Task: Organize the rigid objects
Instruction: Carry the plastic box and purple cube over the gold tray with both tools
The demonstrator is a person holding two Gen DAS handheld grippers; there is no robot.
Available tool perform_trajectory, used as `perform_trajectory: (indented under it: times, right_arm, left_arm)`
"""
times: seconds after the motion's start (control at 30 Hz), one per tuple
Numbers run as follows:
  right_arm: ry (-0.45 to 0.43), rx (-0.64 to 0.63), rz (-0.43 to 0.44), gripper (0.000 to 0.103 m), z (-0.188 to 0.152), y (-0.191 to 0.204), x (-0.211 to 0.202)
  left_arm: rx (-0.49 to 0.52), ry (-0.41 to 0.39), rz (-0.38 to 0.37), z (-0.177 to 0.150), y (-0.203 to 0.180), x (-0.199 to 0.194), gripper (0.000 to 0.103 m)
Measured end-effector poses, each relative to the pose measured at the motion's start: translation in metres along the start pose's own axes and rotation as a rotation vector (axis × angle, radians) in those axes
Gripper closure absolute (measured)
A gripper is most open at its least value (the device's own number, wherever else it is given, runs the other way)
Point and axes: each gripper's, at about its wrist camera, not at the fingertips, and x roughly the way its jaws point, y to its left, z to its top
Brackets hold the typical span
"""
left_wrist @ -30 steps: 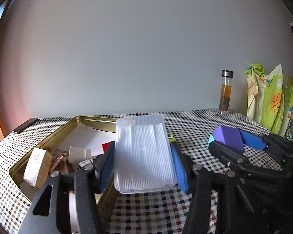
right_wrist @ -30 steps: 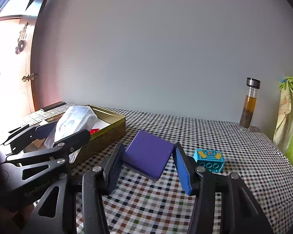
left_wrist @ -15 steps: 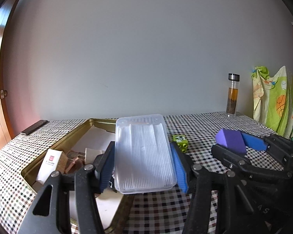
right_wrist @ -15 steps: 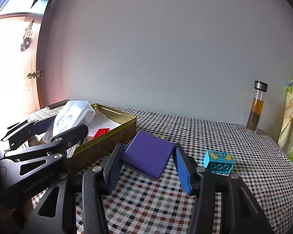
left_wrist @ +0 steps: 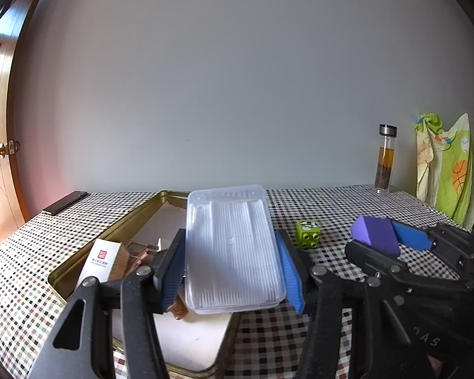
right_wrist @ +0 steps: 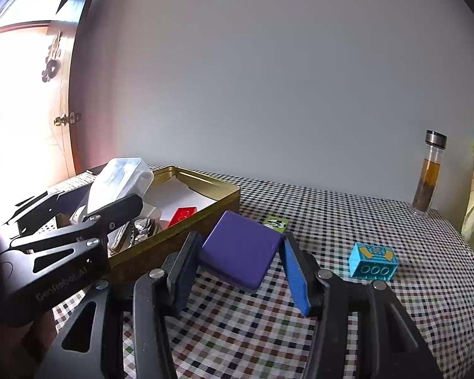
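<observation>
- Gripping a clear plastic box (left_wrist: 233,249) of white sticks, the left claw (left_wrist: 233,271) is about half open, its pads pressed on the box's two long sides; the box hangs over the gold tin (left_wrist: 94,252), lifted off the contents.
- Clamped on a flat purple block (right_wrist: 241,249), the right claw (right_wrist: 240,268) stands about half open too, with the block tilted and raised above the checked counter (right_wrist: 331,221), just beside the tin's near wall.
- Inside the tin lie a red brick (right_wrist: 181,214), a small white carton (left_wrist: 99,260), white paper and some copper-coloured bits.
- On the counter sit a green brick (left_wrist: 307,233) between the two claws and a turquoise brick (right_wrist: 373,262) to the right of the purple block.
- A glass bottle (right_wrist: 429,173) with brown contents stands upright near the wall, well apart from the tin.
</observation>
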Motion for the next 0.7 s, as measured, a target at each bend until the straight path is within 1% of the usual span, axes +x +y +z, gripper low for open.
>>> perform_trajectory:
  times: [0.37,0.7]
  right_arm:
    - [0.01,-0.02,0.013,0.049,0.002,0.011,0.005]
    - [0.036,-0.043,0.031,0.049,0.004,0.022,0.016]
  left_arm:
    - [-0.013,-0.003,0.014,-0.002,0.016,-0.004,0.049]
    - [-0.018,0.021,0.027,-0.002,0.027,-0.003,0.049]
